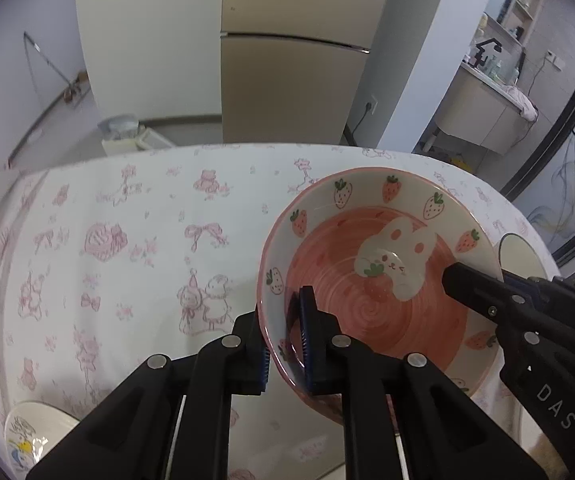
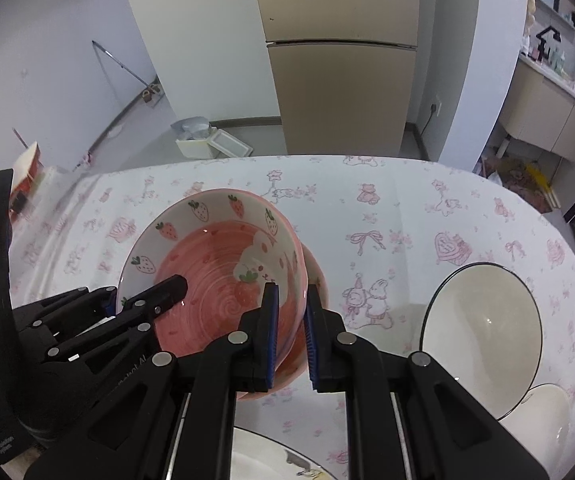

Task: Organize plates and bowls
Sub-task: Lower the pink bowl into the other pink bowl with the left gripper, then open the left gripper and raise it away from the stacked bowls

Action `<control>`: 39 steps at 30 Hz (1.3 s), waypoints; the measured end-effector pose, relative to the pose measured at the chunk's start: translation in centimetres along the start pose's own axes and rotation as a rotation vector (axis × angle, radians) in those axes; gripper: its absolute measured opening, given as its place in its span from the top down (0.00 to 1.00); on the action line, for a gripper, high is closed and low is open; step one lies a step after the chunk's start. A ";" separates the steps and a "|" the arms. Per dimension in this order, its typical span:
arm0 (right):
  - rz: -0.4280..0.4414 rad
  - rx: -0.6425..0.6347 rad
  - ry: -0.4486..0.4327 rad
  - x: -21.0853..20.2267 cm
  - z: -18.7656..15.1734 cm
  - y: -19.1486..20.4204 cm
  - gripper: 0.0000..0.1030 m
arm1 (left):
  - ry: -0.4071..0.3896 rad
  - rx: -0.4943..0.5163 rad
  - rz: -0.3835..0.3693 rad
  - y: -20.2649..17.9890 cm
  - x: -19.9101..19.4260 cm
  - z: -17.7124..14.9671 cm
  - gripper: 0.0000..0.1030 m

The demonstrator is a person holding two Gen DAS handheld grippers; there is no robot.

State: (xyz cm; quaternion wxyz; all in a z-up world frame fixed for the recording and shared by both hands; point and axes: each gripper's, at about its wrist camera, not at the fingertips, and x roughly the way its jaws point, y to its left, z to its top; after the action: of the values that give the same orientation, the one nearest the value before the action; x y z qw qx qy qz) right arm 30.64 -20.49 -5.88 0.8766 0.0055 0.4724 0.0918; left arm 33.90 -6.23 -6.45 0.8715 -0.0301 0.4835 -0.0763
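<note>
— How far along are you?

— Barely started: over the tablecloth (image 2: 407,208), your left gripper (image 1: 285,344) and right gripper (image 2: 290,332) each pinch the strawberry bowl's (image 2: 207,264) rim, tilted up. The black-rimmed bowl (image 2: 483,336) and cartoon plate (image 1: 27,436) sit apart, unstacked.

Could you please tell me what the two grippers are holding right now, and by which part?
Both hold the strawberry bowl by its rim: the left gripper on the bowl's left side, the right gripper on its right, each with one finger inside.
</note>
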 end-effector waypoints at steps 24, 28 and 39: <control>-0.114 -0.199 -0.014 0.4 -1.0 1.3 0.87 | -0.031 0.032 0.028 -0.3 0.5 -0.7 0.87; -0.120 -0.224 -0.019 0.2 -1.0 1.3 0.88 | -0.040 0.053 0.053 -0.7 0.5 -0.7 0.87; -0.074 -0.191 -0.016 0.0 -0.7 0.5 0.88 | -0.020 0.025 -0.003 0.1 0.4 -0.2 0.87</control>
State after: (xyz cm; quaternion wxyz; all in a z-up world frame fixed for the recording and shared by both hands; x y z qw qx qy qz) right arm 29.96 -20.01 -6.27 0.8796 -0.0950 0.4545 0.1039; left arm 33.95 -6.14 -6.87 0.8764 -0.0208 0.4738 -0.0835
